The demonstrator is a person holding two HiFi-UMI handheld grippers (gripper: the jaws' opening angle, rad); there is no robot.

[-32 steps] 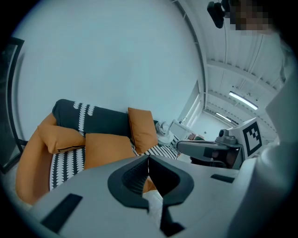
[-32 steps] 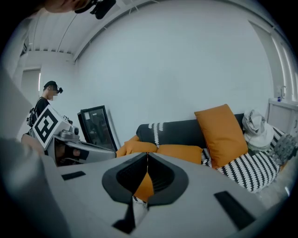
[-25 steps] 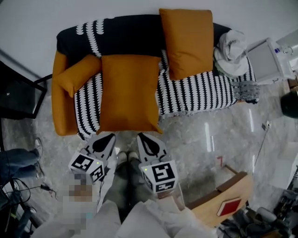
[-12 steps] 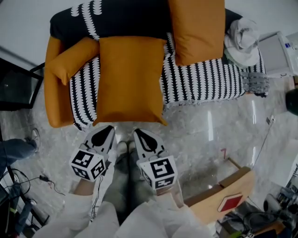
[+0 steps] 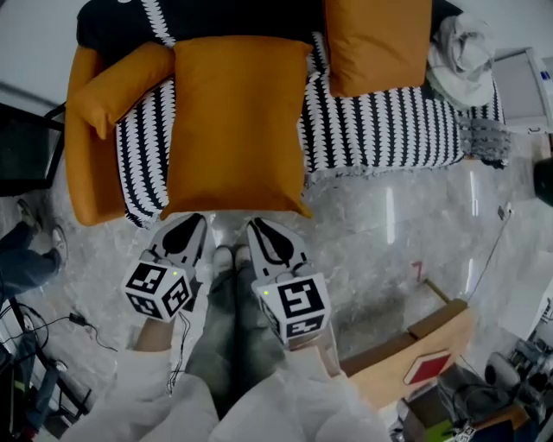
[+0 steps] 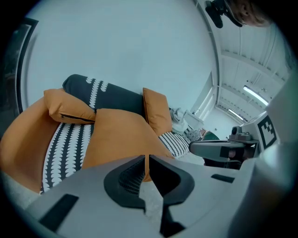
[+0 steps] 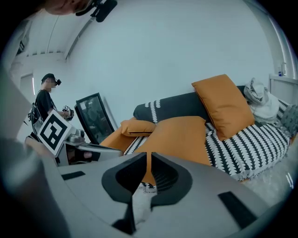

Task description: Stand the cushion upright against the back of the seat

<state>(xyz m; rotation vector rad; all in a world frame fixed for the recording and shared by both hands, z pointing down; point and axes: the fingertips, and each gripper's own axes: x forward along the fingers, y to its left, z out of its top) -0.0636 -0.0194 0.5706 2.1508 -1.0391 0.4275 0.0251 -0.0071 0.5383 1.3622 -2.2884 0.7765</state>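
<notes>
A large orange cushion [image 5: 235, 121] lies flat on the black-and-white striped sofa seat [image 5: 389, 129], its front edge overhanging the seat front. It also shows in the left gripper view [image 6: 116, 135] and the right gripper view [image 7: 179, 137]. My left gripper [image 5: 188, 226] and right gripper [image 5: 257, 228] hang side by side just short of that front edge, both shut with nothing in them. In each gripper view the jaws meet, left gripper [image 6: 147, 160] and right gripper [image 7: 149, 158]. A second orange cushion [image 5: 378, 43] leans upright against the dark backrest [image 5: 233, 22].
A small orange pillow [image 5: 112, 86] rests by the left armrest. White bundled cloth [image 5: 462, 52] sits at the sofa's right end, beside a white unit [image 5: 527, 86]. A black frame [image 5: 26, 164] stands left, a wooden box [image 5: 415, 345] lower right. Another person [image 7: 46, 100] stands far left.
Both grippers have sunk and now sit closer to the flat cushion's front edge. The head view has tilted, so the sofa lies higher in the picture. Jaws stayed shut.
</notes>
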